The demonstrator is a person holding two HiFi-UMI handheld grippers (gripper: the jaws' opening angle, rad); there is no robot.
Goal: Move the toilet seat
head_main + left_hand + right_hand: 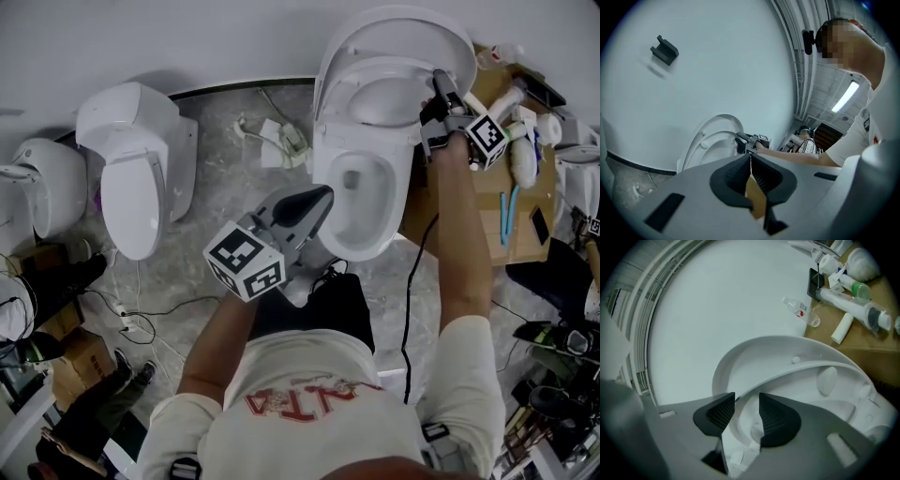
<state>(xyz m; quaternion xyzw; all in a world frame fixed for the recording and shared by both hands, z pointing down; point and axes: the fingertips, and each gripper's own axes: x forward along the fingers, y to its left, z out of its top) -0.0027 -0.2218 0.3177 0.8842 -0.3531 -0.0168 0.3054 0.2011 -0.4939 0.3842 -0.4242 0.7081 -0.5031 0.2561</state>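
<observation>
A white toilet stands ahead of me with its lid and toilet seat both raised against the wall. My right gripper is at the seat's upper right rim. In the right gripper view the seat runs in between the two dark pads, and the right gripper is shut on it. My left gripper hovers over the bowl's front, shut with nothing in it. The left gripper points at the raised seat and the right gripper from a distance.
Two more white toilets stand to the left. A cardboard box with tubes and bottles sits right of the toilet. Cables trail over the grey floor. Shoes and clutter line both lower edges.
</observation>
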